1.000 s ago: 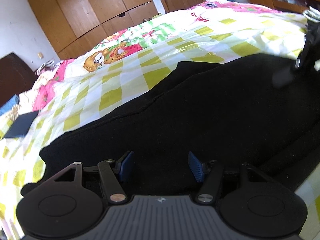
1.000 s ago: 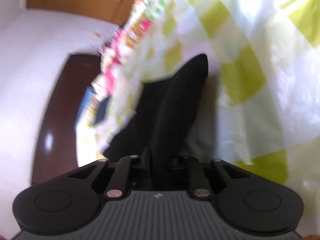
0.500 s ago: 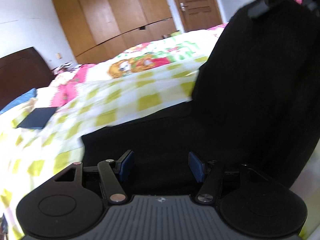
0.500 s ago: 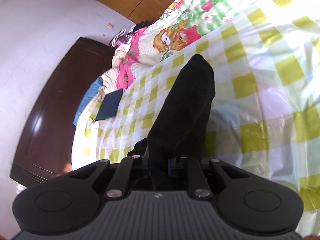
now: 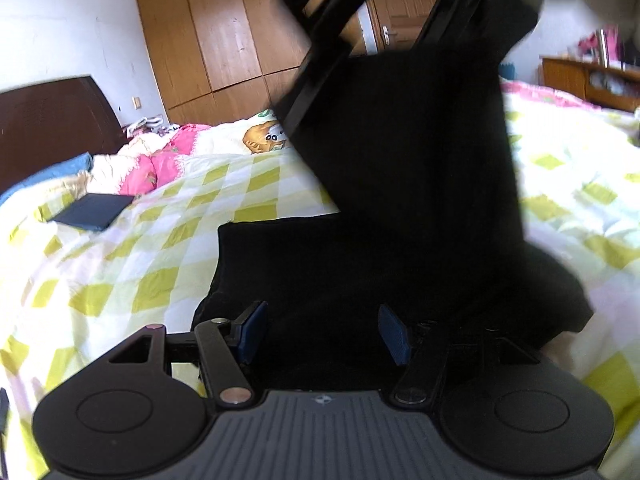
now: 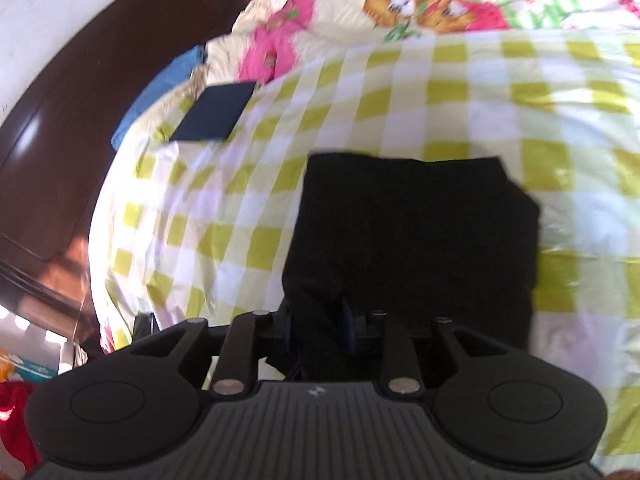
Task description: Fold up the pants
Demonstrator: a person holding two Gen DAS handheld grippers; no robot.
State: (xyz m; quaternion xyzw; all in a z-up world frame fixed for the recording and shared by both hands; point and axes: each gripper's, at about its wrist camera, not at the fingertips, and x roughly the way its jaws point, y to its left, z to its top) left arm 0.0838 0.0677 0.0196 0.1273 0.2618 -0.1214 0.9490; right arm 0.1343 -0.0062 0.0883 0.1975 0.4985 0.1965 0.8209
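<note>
This is a bedroom in a lived-in home. A wide bed (image 5: 120, 272) fills the space, spread with a yellow-green and white checked sheet (image 6: 440, 92) and a quilt printed with cartoon figures (image 6: 432, 0), pink bedding (image 5: 168, 160) bunched toward the dark wooden headboard (image 5: 52, 128). Tall built-in wardrobes with brown wood doors (image 5: 208, 40) line the far wall beside a panelled wooden door with a lever handle (image 5: 386, 34). A wooden dresser with clutter on top (image 5: 588, 76) stands on the far side of the bed. A dark blue notebook-like item (image 5: 90, 211) lies on the sheet near the pillows, and the walls are plain white (image 5: 68, 20).
</note>
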